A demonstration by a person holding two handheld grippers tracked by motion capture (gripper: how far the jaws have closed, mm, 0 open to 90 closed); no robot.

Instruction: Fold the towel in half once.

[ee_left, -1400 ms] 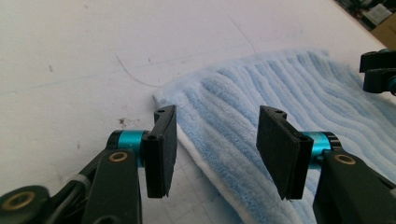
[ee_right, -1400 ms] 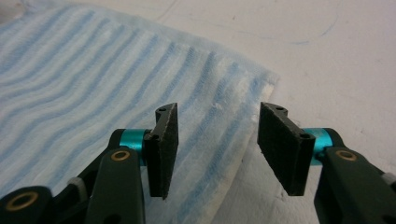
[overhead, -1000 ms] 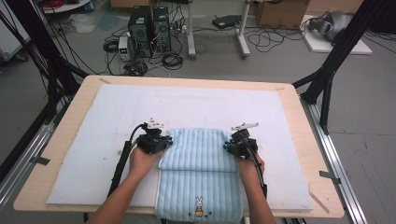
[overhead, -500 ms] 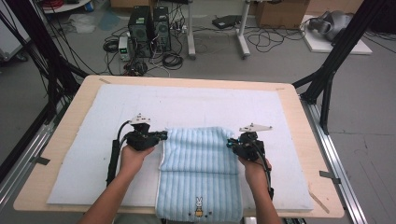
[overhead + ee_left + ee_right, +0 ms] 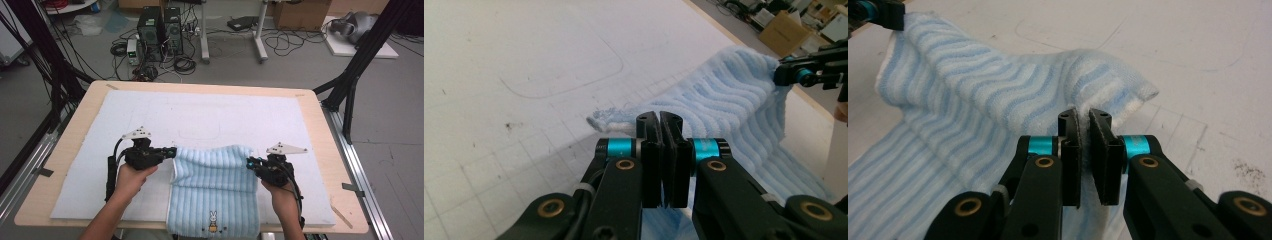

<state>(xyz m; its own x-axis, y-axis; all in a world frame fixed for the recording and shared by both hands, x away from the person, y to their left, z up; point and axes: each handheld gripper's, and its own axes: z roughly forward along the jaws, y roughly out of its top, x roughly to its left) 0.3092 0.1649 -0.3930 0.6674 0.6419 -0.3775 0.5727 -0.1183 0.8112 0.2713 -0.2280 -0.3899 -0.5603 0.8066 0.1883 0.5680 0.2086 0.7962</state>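
Seen from the high view, low in the centre of the frame: a light blue ribbed terry towel with white stripes (image 5: pixel 214 190), spread over a white padded mat (image 5: pixel 200 117) that covers a pale wooden table (image 5: pixel 320 125). Near edge of the towel hanging over the front of the table at the bottom of the frame, with a small embroidered rabbit motif (image 5: pixel 213 220) just above that edge. Far edge lifted off the mat and stretched between two grippers – left gripper (image 5: pixel 172 151) at the towel's upper left corner, right gripper (image 5: pixel 248 163) at its upper right corner, each carried by a hand coming in from the bottom of the frame. In the left gripper view, black jaws of the left gripper (image 5: pixel 659 120) clenched tight on a corner of the towel (image 5: pixel 724 95), a small tuft of cloth poking out to the left of the tips and the rest sagging away toward the upper right, where the other gripper (image 5: pixel 796 75) pinches the opposite corner. In the right gripper view, right gripper (image 5: pixel 1084 120) clamped on the towel (image 5: pixel 973 110) (a thin fold of cloth visible between the pads) – fabric bunched into a raised ridge ahead of the tips, then draping down to the lower left. Faint pencilled outline on the mat beyond the towel, upper centre of the high view.
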